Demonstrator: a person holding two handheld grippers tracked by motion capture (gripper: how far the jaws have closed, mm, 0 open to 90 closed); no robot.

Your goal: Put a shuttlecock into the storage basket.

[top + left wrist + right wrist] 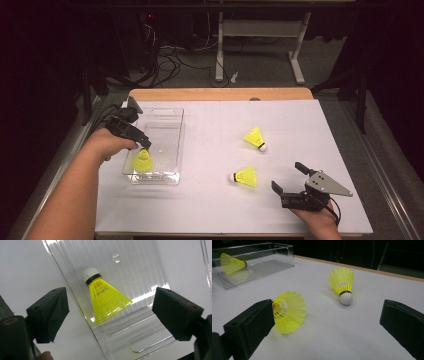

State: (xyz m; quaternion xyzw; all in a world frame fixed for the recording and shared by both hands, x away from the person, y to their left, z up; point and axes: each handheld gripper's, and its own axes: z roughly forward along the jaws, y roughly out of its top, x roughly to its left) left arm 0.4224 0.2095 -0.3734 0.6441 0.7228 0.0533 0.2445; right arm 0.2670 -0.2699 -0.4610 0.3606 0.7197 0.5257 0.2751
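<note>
A yellow shuttlecock (142,161) (106,298) lies on its side in the near end of a clear plastic box (167,125) (140,262). My left gripper (141,145) (110,312) hangs just above it, open, and neither pad touches it. Two more yellow shuttlecocks lie on the white table: one (255,137) (342,282) mid-right and one (245,176) (288,311) nearer the front. My right gripper (286,175) (327,322) rests near the front right, open and holding nothing, pointing at those two. The boxed shuttlecock (230,263) sits far left in the right gripper view.
The white sheet (280,115) covers a wooden table with its far edge (220,94) showing. Beyond it are a dark floor, cables and a desk frame (260,45). The box stands at the table's left side.
</note>
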